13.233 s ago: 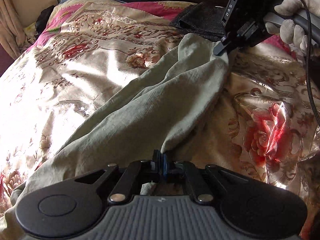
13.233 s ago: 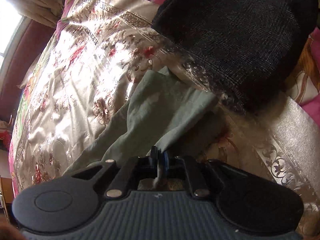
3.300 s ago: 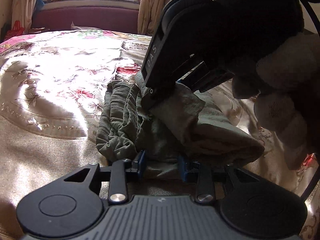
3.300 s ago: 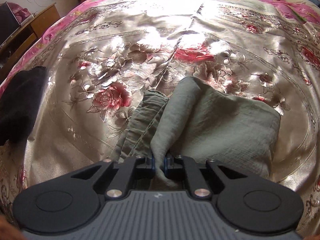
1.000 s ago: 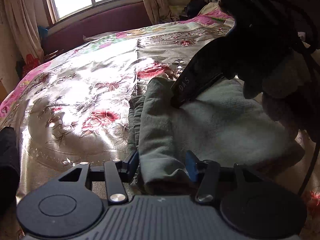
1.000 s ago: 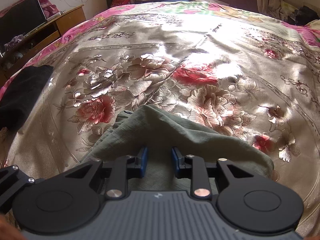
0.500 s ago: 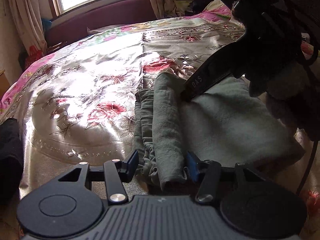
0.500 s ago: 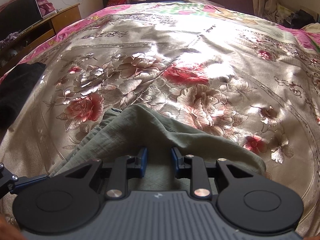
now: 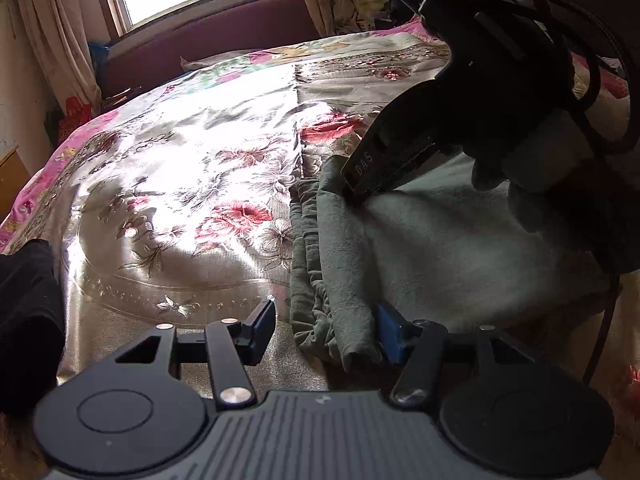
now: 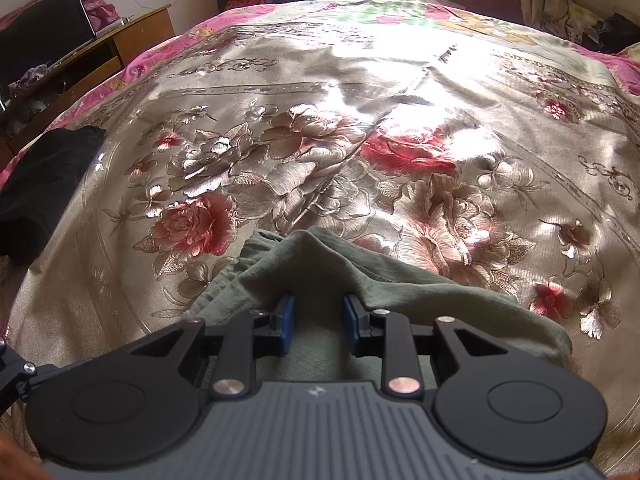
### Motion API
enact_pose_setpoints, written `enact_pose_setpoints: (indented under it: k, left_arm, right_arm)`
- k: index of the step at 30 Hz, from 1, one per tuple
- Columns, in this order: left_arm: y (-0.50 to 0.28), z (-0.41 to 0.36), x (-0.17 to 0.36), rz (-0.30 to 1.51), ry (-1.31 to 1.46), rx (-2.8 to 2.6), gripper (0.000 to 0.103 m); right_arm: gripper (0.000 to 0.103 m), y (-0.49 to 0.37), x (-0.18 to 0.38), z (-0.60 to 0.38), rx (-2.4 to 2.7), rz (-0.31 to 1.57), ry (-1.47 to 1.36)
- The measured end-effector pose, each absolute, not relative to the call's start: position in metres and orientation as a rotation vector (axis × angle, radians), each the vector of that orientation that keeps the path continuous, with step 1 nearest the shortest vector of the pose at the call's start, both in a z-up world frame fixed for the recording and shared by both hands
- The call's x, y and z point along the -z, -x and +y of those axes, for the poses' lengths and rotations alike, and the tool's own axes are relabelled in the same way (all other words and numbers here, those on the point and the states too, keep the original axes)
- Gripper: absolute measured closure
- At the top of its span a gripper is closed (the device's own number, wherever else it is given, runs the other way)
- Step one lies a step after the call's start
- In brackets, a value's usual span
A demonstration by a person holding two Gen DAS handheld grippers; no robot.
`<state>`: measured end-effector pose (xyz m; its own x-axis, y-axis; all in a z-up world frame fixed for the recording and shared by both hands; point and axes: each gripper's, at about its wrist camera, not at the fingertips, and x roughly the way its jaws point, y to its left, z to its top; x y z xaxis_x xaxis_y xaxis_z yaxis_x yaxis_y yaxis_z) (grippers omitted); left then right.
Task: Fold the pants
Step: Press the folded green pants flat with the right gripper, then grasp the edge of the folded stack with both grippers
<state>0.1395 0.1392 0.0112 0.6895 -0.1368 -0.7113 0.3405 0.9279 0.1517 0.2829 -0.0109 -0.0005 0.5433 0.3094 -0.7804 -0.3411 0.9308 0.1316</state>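
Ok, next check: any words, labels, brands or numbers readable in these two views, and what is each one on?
"DAS": pale letters on the black finger of the right gripper, seen in the left wrist view, resting on the green pants.
A small pale logo on the grey body of each gripper, near the camera: a mark only, no readable letters.
Nothing else legible; the scribble on the far wall reads as no word.

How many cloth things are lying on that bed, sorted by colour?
Green: 1, the folded pants
Black: 1, a dark garment near the bed's edge
Floral gold and pink: 1, the bedspread underneath
Total: 3
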Motion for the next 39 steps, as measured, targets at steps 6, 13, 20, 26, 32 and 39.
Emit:
enact_pose_setpoints:
  k: [6,13,20,26,32,39]
  left_arm:
    - [-0.137,0.145,-0.011,0.773,-0.263,0.261,0.033]
    - [-0.126,0.148,-0.017,0.767,-0.273,0.246,0.033]
    - [-0.114,0.147,-0.035,0.731,-0.302,0.222,0.033]
    - [-0.118,0.143,-0.041,0.704,-0.287,0.194,0.033]
    - [-0.130,0.148,-0.016,0.815,-0.287,0.159,0.031]
    - [-0.104,0.157,-0.023,0.826,-0.315,0.129,0.032]
  right_arm:
    - [0.074,-0.291,0.002,0.004,-0.386,0.908,0.013]
    - [0.074,-0.283,-0.002,0.018,-0.400,0.871,0.069]
    - [0.073,-0.263,-0.017,0.007,-0.414,0.849,0.018]
    - [0.071,-0.239,-0.022,0.002,-0.408,0.833,0.076]
    - [0.071,-0.223,-0.024,-0.015,-0.390,0.849,0.068]
    - [0.070,-0.201,-0.027,-0.035,-0.377,0.853,0.030]
